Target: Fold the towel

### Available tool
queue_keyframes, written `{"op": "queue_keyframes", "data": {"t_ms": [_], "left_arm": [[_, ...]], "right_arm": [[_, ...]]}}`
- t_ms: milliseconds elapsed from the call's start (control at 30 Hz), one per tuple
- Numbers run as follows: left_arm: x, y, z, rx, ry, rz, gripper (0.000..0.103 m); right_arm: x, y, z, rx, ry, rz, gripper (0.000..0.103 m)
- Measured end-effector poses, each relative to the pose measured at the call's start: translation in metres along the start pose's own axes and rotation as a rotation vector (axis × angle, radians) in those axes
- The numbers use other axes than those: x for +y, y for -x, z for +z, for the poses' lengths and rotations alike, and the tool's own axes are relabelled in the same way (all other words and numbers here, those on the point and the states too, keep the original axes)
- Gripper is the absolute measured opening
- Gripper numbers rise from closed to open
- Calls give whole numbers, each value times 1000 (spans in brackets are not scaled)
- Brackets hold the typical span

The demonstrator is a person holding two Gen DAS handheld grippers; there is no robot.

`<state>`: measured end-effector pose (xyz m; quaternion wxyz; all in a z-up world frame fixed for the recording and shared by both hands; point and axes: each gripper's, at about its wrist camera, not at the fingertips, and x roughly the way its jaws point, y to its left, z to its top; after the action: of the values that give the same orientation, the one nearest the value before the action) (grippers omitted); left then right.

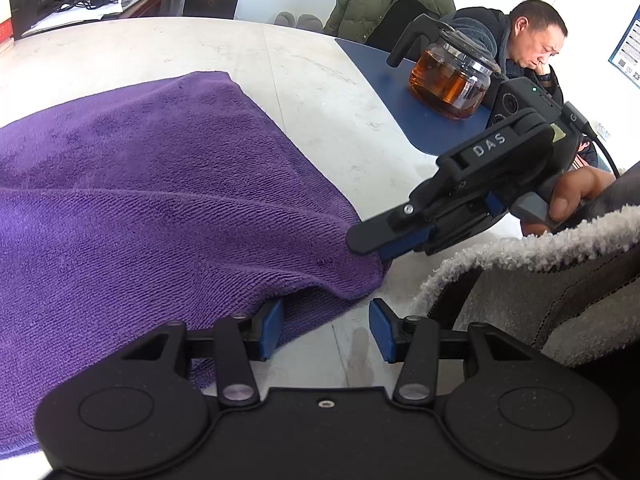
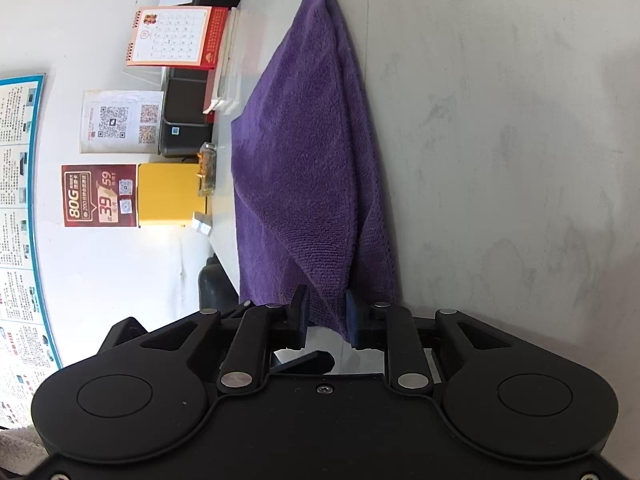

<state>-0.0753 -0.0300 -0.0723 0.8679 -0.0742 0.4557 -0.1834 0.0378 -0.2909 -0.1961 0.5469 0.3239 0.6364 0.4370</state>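
Observation:
A purple towel [image 1: 160, 184] lies on the white marble table [image 1: 320, 92], its near right corner lifted. In the left wrist view my right gripper [image 1: 366, 246] comes in from the right and is shut on that corner. In its own view the towel [image 2: 304, 160] stretches away from the right gripper [image 2: 326, 314], with the corner pinched between the blue pads [image 2: 352, 316]. My left gripper [image 1: 326, 330] is open at the towel's near edge. A fold of cloth drapes over its left pad [image 1: 272, 328], and the right pad stands over bare table.
A glass teapot [image 1: 452, 76] of tea stands on a blue mat [image 1: 404, 108] at the far right, with a person [image 1: 532, 44] seated behind it. A fleecy sleeve [image 1: 520, 272] fills the near right. A printer [image 2: 184, 124], a yellow box [image 2: 172, 194] and a calendar [image 2: 172, 36] line the table's other edge.

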Motion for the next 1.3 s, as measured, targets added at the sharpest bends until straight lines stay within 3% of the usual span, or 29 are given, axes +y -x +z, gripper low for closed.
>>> {"op": "queue_keyframes", "data": {"t_ms": [133, 167, 200, 267, 667, 1000, 1300], "left_arm": [[-3, 1, 0, 8, -20, 16, 45], [-4, 1, 0, 10, -26, 20, 45], [-5, 2, -1, 11, -32, 25, 45], [-5, 2, -1, 13, -39, 32, 45], [1, 6, -5, 3, -15, 33, 45], [4, 11, -6, 5, -16, 31, 45], [7, 32, -11, 37, 0, 51, 45]], "right_arm": [[1, -9, -2, 23, 11, -11, 19], [2, -10, -3, 20, 22, -12, 17], [2, -11, -3, 19, 33, -15, 5], [4, -12, -2, 18, 48, -17, 3], [19, 17, 7, 2, 105, 14, 3], [9, 19, 7, 9, 115, -67, 3], [25, 9, 3, 33, 241, -164, 3]]}}
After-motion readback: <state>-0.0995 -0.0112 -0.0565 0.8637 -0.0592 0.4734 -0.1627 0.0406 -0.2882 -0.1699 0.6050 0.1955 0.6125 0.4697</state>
